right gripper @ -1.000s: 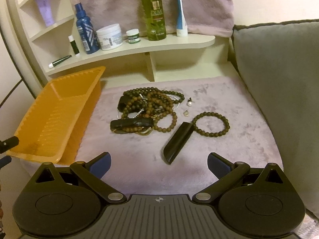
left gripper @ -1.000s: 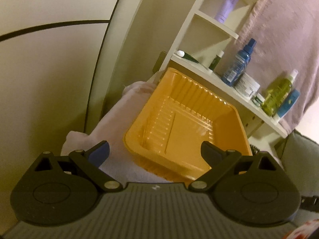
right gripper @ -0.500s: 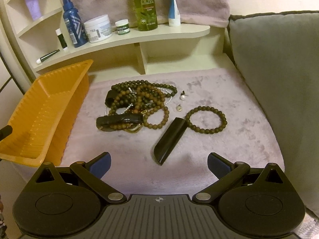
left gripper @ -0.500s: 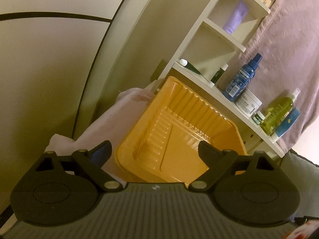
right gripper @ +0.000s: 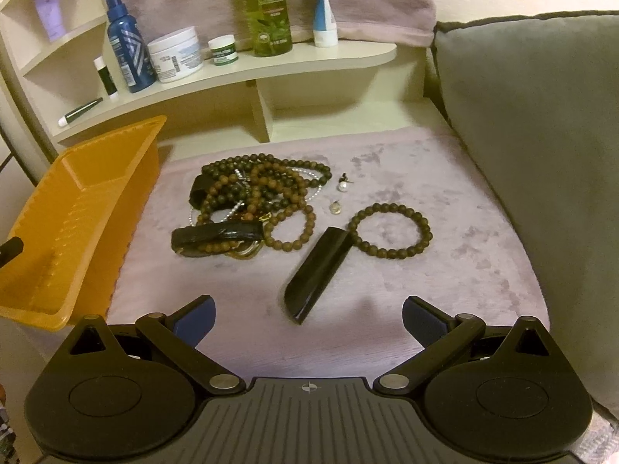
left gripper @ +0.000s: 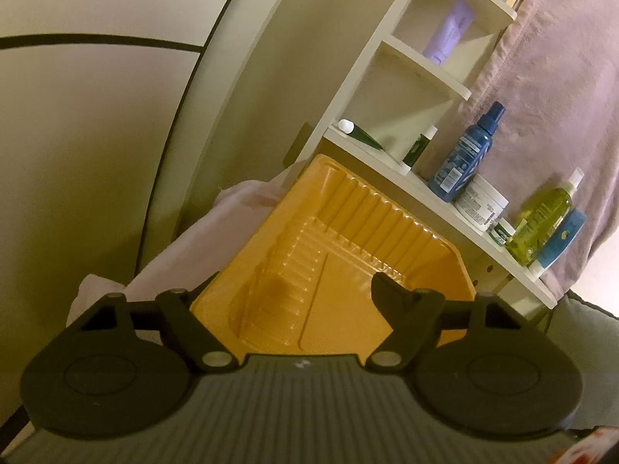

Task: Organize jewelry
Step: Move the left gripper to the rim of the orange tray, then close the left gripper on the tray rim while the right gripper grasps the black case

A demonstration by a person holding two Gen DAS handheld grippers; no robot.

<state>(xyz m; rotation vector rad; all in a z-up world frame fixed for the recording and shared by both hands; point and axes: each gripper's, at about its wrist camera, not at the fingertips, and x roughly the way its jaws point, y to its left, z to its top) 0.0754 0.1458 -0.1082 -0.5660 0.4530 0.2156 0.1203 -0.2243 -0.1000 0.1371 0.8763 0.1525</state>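
Note:
An empty orange plastic tray (left gripper: 348, 270) sits at the left edge of the pink mat (right gripper: 387, 162); it also shows in the right wrist view (right gripper: 77, 208). My left gripper (left gripper: 296, 282) is closing over the tray's near rim: one finger is inside the tray, the other's tip is hidden behind the outer wall, with a wide gap left. A tangle of brown bead strands (right gripper: 255, 197), a black strap (right gripper: 216, 234), a black oblong case (right gripper: 317, 274), a single bead bracelet (right gripper: 389, 230), a pearl earring (right gripper: 342, 185) and a small pendant (right gripper: 336, 207) lie on the mat. My right gripper (right gripper: 307, 305) hovers open just before the case.
A cream corner shelf (right gripper: 309, 58) behind the mat carries a blue spray bottle (right gripper: 125, 46), a white jar (right gripper: 176, 54), a green bottle (right gripper: 271, 7) and tubes. A grey cushion (right gripper: 541, 135) bounds the right side. The tray's near corner overhangs the mat's edge by a wall (left gripper: 96, 154).
My left gripper has come closer to the tray and its jaws have narrowed, one finger now inside the tray and the other behind its rim. The right view has edged toward the jewelry.

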